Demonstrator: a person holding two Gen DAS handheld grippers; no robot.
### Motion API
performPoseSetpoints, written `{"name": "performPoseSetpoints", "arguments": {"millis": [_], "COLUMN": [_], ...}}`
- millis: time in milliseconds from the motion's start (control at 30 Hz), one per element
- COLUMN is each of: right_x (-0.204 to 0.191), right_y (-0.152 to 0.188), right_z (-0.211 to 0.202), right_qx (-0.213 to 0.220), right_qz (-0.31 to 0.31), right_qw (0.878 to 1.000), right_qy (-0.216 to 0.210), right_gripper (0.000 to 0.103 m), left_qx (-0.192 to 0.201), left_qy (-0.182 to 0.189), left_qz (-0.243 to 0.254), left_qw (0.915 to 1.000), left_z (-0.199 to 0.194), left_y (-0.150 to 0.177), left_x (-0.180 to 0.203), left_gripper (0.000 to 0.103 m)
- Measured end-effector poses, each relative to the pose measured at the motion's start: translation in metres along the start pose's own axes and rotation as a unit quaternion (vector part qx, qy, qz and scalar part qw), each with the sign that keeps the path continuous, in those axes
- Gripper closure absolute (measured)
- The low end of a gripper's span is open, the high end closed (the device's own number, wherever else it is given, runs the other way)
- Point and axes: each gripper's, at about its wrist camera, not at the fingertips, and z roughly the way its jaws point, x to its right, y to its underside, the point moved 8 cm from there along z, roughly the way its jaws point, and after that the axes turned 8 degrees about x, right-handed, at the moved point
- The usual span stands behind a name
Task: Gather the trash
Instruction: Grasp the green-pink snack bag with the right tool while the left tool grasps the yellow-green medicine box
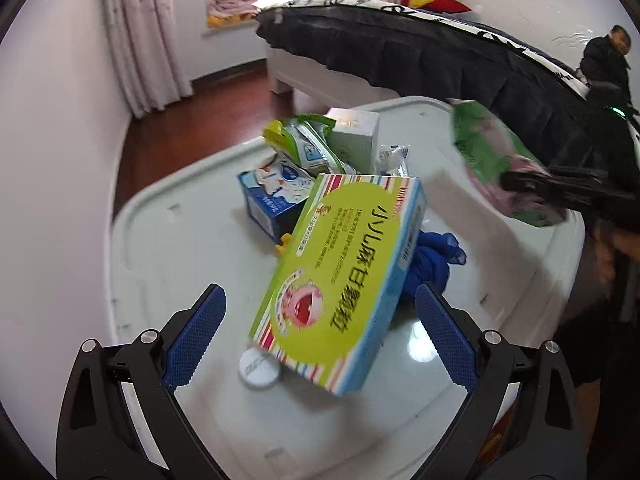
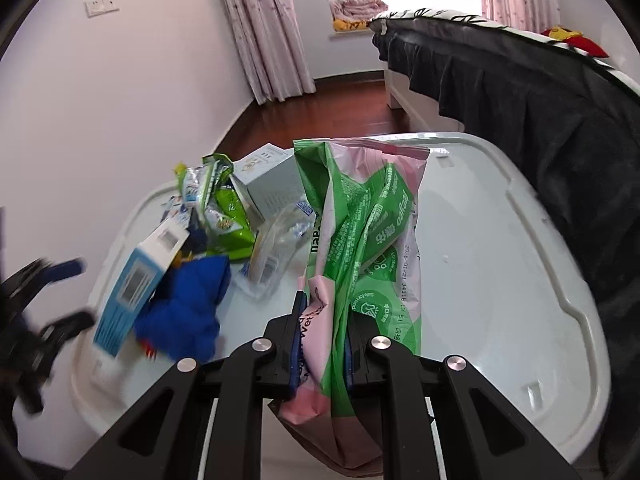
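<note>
Trash is heaped on a white table (image 1: 180,240). A green and yellow medicine box (image 1: 336,280) leans on the heap, between the wide-apart blue pads of my open left gripper (image 1: 320,292), which do not touch it. A white cap (image 1: 258,368) lies under its near corner, and a blue glove (image 1: 432,260) lies beside it. My right gripper (image 2: 324,320) is shut on a green and pink wet-wipe pack (image 2: 360,240), held above the table. The same pack (image 1: 500,168) shows at the right of the left wrist view. The left gripper (image 2: 74,294) appears blurred at the left edge.
Behind the box lie a blue carton (image 1: 272,196), a green snack bag (image 1: 304,140), a pale box (image 1: 356,136) and crumpled clear plastic (image 2: 276,248). A bed with a dark skirt (image 1: 440,64) runs close along the table's right. A person (image 1: 608,64) is beyond it. A wall stands left.
</note>
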Motion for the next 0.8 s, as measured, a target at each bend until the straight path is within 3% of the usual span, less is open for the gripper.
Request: {"name": "performPoseSetpoints", "arguments": {"millis": [133,267,500,800], "right_x": [0.006,0.003,-0.008,-0.009], "right_y": [0.005,-0.003,-0.009,-0.013], "right_z": [-0.012,-0.013,-0.016,-0.020], "right_qx": [0.000,0.010,0.022,0.031], "right_qz": [0.020,0.015,0.012,0.010], "right_qw": [1.000,0.999,0.998,0.998], "right_qy": [-0.017,-0.030,-0.050,-0.056], "right_gripper": [0.088,0.088,0.087,0.087], "left_qx": [-0.014,-0.033,-0.066,-0.055], "left_qy": [0.061,0.094,0.111,0.118], "left_qz": [-0.020,-0.009,0.015,0.001], "left_qw": [0.9979,0.9950,0.9916,0.9915], "left_z": [0.021,0.030,0.051,0.058], "left_y": [-0.001,0.002,0.013,0.015], "left_x": [-0.003,0.001,0.006,-0.005], "left_gripper": [0.010,0.010,0.010,0.010]}}
